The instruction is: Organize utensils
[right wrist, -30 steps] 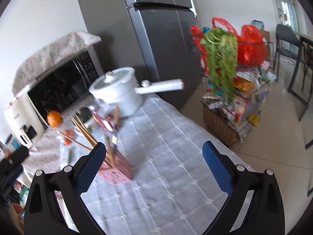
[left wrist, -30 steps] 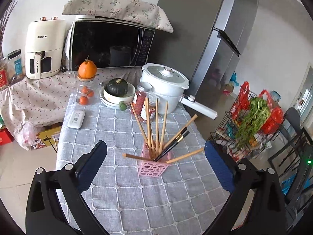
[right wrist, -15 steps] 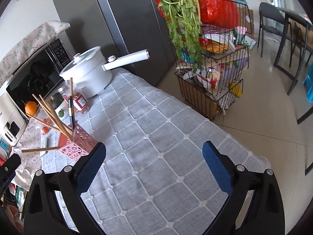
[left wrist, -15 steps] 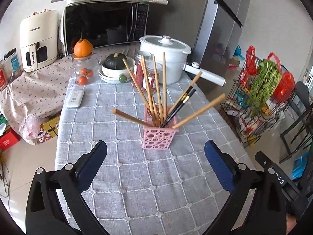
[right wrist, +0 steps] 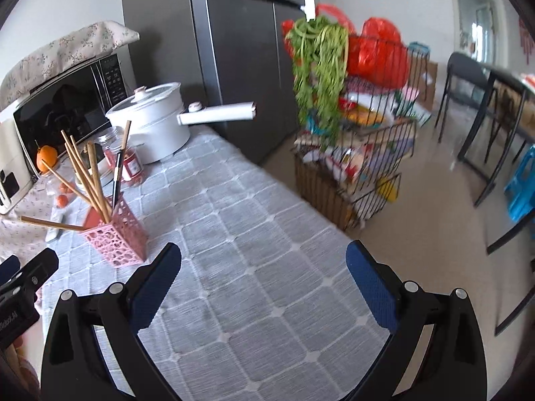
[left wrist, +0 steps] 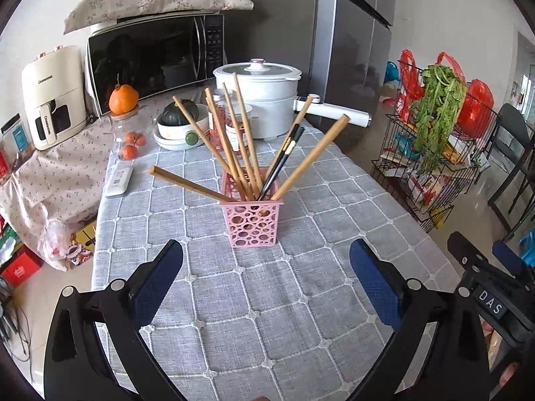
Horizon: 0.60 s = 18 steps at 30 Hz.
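A pink perforated holder (left wrist: pixel 252 221) stands upright on the grey checked tablecloth (left wrist: pixel 267 317). Several wooden chopsticks (left wrist: pixel 234 143) and one black pair (left wrist: pixel 281 163) fan out of it. My left gripper (left wrist: pixel 265 264) hangs open just in front of the holder, with nothing between its blue pads. The right wrist view shows the same holder (right wrist: pixel 117 237) with its chopsticks (right wrist: pixel 87 180) at the left. My right gripper (right wrist: pixel 264 267) is open over bare cloth, well to the right of the holder. The other gripper's body (left wrist: pixel 495 297) shows at the lower right of the left wrist view.
A white pot (left wrist: pixel 259 98) with a long handle, red-filled jars (left wrist: pixel 234 123), a bowl with a dark squash (left wrist: pixel 180 123), tangerines and a remote (left wrist: pixel 118 178) crowd the table's far end. Behind stand a microwave (left wrist: pixel 153 60) and fridge. A wire rack of groceries (right wrist: pixel 361 140) stands right of the table edge.
The left gripper has drawn nearer to the holder and now looks down on it more closely. The right gripper's view swung back towards the table, with the holder larger at its left.
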{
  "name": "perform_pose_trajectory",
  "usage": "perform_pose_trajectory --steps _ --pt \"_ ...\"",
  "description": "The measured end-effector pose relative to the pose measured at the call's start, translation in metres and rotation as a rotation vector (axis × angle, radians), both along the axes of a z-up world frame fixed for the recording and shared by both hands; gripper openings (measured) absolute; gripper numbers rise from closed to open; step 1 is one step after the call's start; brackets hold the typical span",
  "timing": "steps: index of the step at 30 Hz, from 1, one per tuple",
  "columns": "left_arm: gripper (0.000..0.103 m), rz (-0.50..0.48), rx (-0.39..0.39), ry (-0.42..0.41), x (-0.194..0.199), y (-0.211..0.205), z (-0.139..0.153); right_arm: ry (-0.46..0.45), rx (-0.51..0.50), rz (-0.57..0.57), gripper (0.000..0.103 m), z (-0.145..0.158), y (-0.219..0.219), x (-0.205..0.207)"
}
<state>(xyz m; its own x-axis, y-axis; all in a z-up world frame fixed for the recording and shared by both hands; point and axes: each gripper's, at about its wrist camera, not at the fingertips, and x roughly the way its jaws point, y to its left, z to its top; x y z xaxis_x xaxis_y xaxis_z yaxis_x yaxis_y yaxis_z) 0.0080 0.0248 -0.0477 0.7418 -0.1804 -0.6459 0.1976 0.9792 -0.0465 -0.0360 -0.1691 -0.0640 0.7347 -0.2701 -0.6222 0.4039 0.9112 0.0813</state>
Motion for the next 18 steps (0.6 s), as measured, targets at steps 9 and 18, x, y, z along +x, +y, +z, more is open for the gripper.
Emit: perform_pose_trajectory --steps 9,18 --pt "0.096 0.034 0.003 -0.135 -0.023 -0.007 0.007 -0.109 -0.029 -0.016 0.096 0.016 -0.001 -0.016" --pt "0.096 0.081 -0.032 -0.195 -0.033 -0.006 0.023 -0.132 -0.073 -0.055 0.096 0.032 0.009 -0.02"
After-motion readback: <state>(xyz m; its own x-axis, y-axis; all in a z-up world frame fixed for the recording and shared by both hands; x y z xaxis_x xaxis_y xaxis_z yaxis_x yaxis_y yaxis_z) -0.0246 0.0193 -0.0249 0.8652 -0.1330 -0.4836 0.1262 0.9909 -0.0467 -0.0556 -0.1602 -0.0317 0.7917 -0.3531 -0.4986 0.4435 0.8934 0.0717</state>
